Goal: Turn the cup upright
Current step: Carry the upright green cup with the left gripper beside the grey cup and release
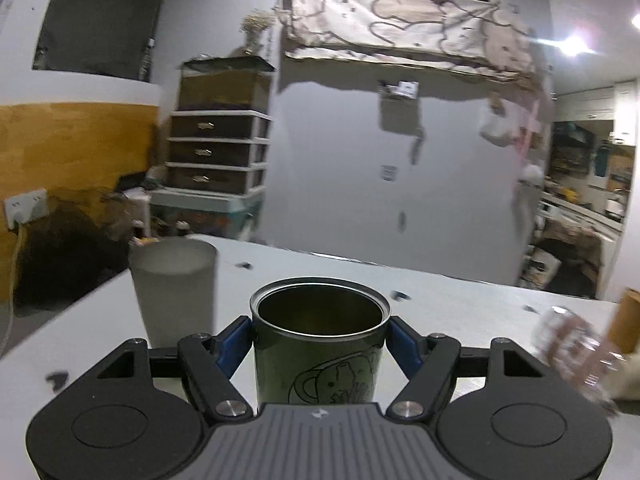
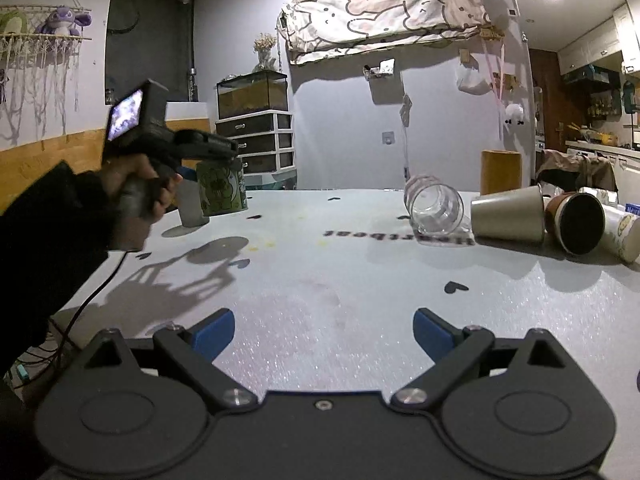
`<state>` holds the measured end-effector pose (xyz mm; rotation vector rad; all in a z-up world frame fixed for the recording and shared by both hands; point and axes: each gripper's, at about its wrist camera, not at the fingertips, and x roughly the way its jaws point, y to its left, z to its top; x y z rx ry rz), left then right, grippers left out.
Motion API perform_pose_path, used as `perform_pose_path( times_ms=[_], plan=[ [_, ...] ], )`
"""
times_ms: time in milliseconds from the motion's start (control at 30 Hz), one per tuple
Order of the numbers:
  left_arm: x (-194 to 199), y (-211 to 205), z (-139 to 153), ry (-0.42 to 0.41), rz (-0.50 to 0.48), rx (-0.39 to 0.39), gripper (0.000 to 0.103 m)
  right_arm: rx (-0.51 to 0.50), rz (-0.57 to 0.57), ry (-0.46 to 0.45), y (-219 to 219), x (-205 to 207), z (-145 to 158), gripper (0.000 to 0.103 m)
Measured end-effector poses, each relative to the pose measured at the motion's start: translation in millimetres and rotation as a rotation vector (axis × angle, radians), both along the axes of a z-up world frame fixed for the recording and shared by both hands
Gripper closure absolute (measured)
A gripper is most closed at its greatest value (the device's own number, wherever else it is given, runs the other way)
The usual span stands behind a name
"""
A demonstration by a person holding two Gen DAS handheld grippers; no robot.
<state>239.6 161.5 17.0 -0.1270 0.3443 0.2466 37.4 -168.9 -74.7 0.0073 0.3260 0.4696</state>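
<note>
— While gripped upright in left tongs (image 1: 320, 332), green cup (image 1: 320, 344) above bench (image 2: 320, 272)?
— Yes — looks rigid metal, slick; gripped below rim. Right tongs (image 2: 323, 330) wide open, empty.

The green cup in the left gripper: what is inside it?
Looking into the green cup, held upright by the left gripper, only dark metal inner wall shows, with no visible contents. The bottom is hidden by the near rim, so I cannot confirm it is empty.
</note>
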Motion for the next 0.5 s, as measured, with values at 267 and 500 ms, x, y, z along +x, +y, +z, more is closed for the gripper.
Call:
perform_pose_path(
  times_ms=[267, 500],
  plan=[
    [38, 18, -20, 0.016, 0.069, 0.114, 0.03, 0.06, 0.021, -0.032, -1, 1, 7, 0.005],
    [48, 32, -32, 0.004, 0.104, 0.098, 0.03, 0.068, 0.021, -0.036, -1, 1, 8, 0.005]
  ],
)
